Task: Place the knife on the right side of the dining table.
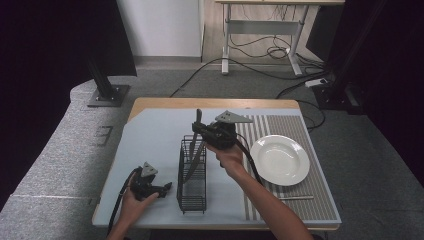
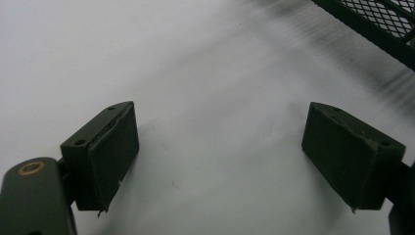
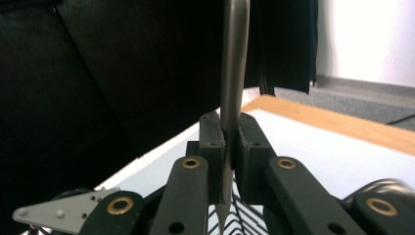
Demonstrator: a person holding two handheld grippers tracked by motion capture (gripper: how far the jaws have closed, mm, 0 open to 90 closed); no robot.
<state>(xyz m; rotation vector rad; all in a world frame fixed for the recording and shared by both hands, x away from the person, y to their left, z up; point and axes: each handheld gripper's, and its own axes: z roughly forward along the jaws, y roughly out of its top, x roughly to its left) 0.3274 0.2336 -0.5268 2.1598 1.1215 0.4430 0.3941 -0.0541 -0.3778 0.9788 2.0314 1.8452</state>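
So the knife (image 1: pixel 194 145) sits dead center of the high view, standing nearly upright with its lower end down inside the black wire rack (image 1: pixel 192 176) and its handle poking out the top. Your right gripper (image 1: pixel 199 131) is clamped on it partway up; in the right gripper view you can see both pads squeezing the metal handle (image 3: pixel 232 73). Your left gripper (image 1: pixel 165 189) is down in the lower left, just beside the rack, jaws spread wide over bare table with nothing in them. The white plate (image 1: pixel 280 160) sits off to the right on the striped mat (image 1: pixel 300 200).
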